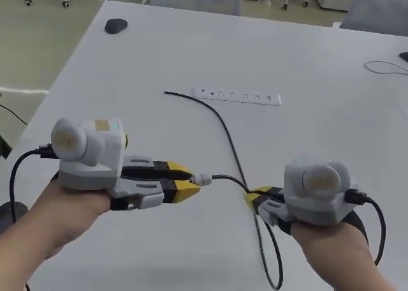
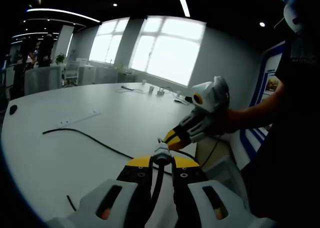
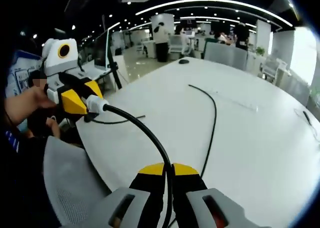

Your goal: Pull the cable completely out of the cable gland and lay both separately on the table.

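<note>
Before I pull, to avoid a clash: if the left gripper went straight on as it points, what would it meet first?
Most likely the right gripper, just ahead past the cable gland the left gripper holds; exact depth is unclear.

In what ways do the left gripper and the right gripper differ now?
The left gripper is shut on the white cable gland; the right gripper is shut on the black cable. The left gripper points rightward in the head view, the right gripper leftward. Both have yellow tips.
</note>
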### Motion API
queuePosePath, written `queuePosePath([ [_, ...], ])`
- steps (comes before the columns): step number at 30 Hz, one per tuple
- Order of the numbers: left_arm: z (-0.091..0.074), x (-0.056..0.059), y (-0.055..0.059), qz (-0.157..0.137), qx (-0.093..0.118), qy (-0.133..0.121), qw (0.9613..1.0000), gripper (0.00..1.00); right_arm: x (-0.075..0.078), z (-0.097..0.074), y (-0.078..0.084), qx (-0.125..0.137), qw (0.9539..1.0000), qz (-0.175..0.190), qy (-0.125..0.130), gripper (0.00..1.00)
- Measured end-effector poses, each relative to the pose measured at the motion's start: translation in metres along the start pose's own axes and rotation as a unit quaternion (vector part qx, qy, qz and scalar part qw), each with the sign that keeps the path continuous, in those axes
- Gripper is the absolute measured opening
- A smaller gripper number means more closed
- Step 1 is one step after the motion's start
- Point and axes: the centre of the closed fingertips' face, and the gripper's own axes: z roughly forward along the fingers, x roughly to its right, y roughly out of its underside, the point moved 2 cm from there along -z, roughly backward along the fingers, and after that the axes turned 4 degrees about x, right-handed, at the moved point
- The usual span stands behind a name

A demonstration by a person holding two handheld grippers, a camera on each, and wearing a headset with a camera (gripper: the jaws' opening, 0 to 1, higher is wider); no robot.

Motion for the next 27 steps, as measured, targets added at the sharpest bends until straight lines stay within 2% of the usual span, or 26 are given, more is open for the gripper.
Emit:
queuePosePath([
  [3, 0.002, 0.002, 0.004, -0.002, -0.003, -0.004, 1.0, 0.15, 0.006, 0.0, 0.01, -0.01, 0.9993, 0.035, 0.005, 0.0],
  [6, 0.004, 0.001, 0.006, -0.005, -0.006, -0.01, 0.9999, 0.15, 0.008, -0.001, 0.011, -0.011, 0.9992, 0.038, 0.006, 0.0],
  [11, 0.004, -0.002, 0.005, -0.01, -0.005, -0.019, 0.9998, 0.15, 0.011, -0.002, 0.004, 0.001, 0.9999, -0.01, 0.008, 0.0],
  [15, 0.003, -0.007, 0.003, -0.012, -0.008, -0.026, 0.9996, 0.15, 0.012, -0.004, -0.002, 0.011, 0.9998, -0.017, 0.001, 0.0],
  [20, 0.0, -0.01, 0.001, -0.011, -0.006, -0.035, 0.9993, 0.15, 0.013, -0.005, -0.011, 0.026, 0.9985, -0.049, -0.004, 0.01],
  [22, 0.0, -0.01, 0.001, -0.012, -0.007, -0.038, 0.9992, 0.15, 0.014, -0.005, -0.014, 0.032, 0.9983, -0.049, -0.004, 0.01],
  [27, 0.0, -0.013, 0.002, -0.017, -0.009, -0.042, 0.9989, 0.15, 0.012, -0.007, -0.018, 0.034, 0.9966, -0.073, -0.015, 0.02],
])
